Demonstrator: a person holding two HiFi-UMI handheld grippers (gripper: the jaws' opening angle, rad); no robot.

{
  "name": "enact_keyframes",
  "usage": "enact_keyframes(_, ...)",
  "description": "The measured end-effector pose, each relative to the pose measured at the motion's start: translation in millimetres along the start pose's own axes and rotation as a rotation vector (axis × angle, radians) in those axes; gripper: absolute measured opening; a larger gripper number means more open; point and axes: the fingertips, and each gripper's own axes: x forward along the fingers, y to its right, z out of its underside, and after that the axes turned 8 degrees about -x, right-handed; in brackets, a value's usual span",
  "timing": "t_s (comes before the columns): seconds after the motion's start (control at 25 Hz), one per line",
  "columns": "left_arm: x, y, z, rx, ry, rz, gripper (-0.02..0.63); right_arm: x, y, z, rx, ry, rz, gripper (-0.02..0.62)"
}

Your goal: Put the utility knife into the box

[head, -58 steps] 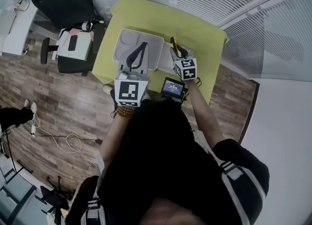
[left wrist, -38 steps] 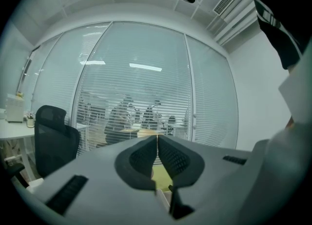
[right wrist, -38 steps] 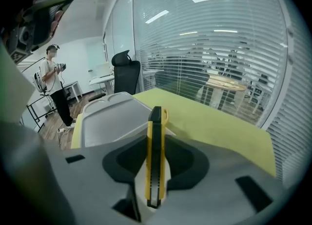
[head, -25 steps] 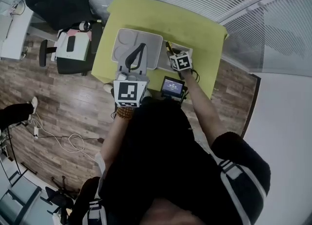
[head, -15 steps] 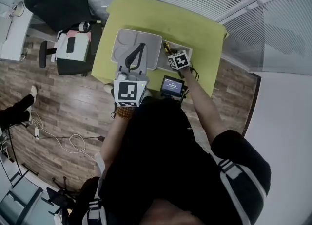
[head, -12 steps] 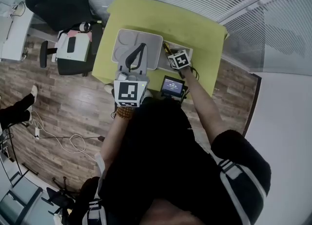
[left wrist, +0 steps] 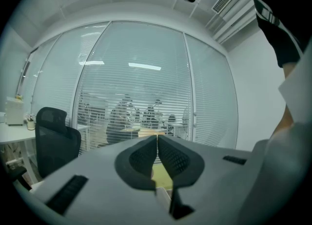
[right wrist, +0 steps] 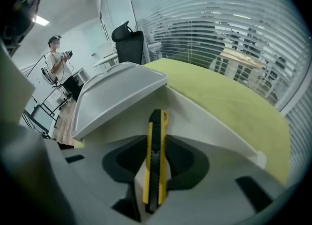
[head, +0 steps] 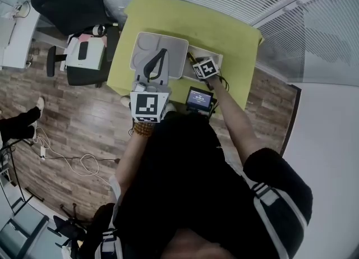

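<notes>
A yellow and black utility knife [right wrist: 156, 136] stands upright between the jaws of my right gripper [right wrist: 155, 147], which is shut on it. The knife hangs over the inside of the white box [right wrist: 204, 121], whose open lid [right wrist: 114, 97] lies to the left. In the head view my right gripper [head: 197, 64] is at the box [head: 216, 59] on the green table [head: 224, 31], right of the lid [head: 168, 45]. My left gripper [left wrist: 157, 153] is shut on nothing and points at the glass wall; in the head view it [head: 158, 61] hovers over the lid.
A small black device with a lit screen [head: 199, 99] sits at the table's near edge. A black office chair [head: 70, 0] and a second chair with items on it [head: 87, 55] stand left of the table. A person [right wrist: 55, 56] stands far off.
My right gripper has carried the knife from the middle of the table back and left, to over the box. The left gripper has hardly moved.
</notes>
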Motion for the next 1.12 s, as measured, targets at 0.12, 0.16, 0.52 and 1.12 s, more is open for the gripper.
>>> enact_keyframes(0.12,-2,1,1,-0.003,0.002,0.005,0.015,0,-2,1,-0.002,0.001,0.011,0.125)
enact_keyframes(0.16,-4,2,2,-0.004,0.003,0.005,0.015,-1,-2,1,0.001,0.006,0.015,0.126)
enact_keyframes(0.52,-12,7,3,-0.014,0.010,0.017,0.015,-24,-3,-14,0.013,0.080,0.045,0.129)
enact_keyframes(1.12,-9,30,-4,-0.003,0.037,0.078,0.015,-100,-11,-67,-0.009,0.315,0.093,0.120)
